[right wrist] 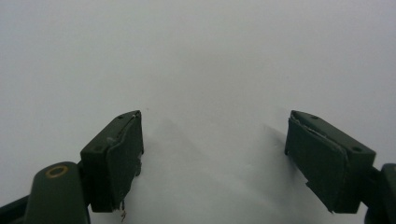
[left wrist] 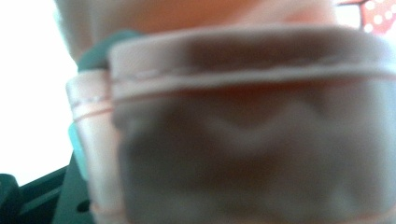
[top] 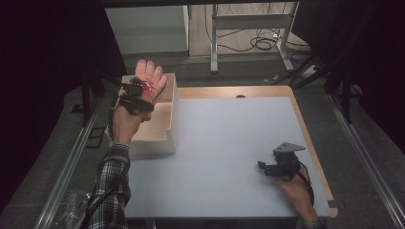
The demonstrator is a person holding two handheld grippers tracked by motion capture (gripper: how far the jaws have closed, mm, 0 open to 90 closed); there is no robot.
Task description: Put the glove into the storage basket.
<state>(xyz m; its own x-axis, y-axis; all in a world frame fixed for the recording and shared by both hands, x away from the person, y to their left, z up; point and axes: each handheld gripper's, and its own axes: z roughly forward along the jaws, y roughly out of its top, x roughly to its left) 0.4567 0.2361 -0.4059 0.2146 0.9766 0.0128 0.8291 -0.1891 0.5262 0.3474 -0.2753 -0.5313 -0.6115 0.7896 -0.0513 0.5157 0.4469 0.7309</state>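
Observation:
A pink glove with red markings hangs with its fingers up above the far left corner of an open white box. My left gripper is shut on the glove's cuff end, held up over the box. In the left gripper view the glove's stitched pink cuff sits blurred right against the lens. My right gripper rests low at the table's right front, pointing left. Its jaws stand open over the bare table top, with nothing between them.
The box stands at the left edge of the pale blue table, whose wooden rim shows at the right. Metal rails run along both sides. A desk frame and floor cables lie beyond the table.

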